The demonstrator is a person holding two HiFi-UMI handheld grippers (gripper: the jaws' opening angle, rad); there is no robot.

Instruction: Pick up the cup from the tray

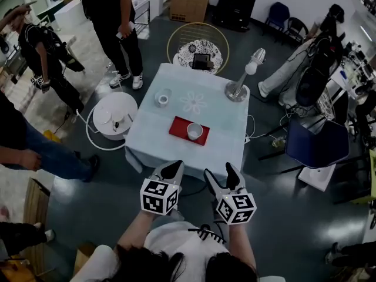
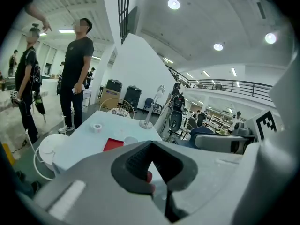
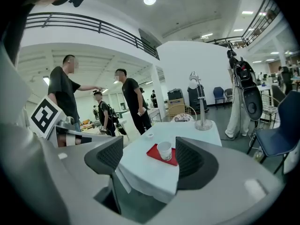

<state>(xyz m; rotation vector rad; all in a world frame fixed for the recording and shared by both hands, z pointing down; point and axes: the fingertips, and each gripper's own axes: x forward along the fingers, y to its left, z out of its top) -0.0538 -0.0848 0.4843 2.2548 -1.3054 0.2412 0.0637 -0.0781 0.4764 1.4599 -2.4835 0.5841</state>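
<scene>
Just off the near edge of the table [image 1: 207,151], both tongs are side by side, pointing at it, touching nothing. Left gripper [image 1: 171,170]: jaws together, nothing between. Right gripper [image 3: 149,156]: jaws wide apart, empty. In its own view the cup [image 3: 164,150] sits in line with the gap but well ahead, no contact.

Cup is white and upright on the red tray [image 1: 179,127], at the tray's right end. Tray lies towards the table's near side, roughly centred.

Further back: tape roll [image 1: 163,98] on the left, lamp [image 1: 237,90] on the far right corner. Round white side table [image 1: 115,115] stands left of the table, wire chair [image 1: 198,44] behind it. Two people [image 1: 117,22] stand far left.
</scene>
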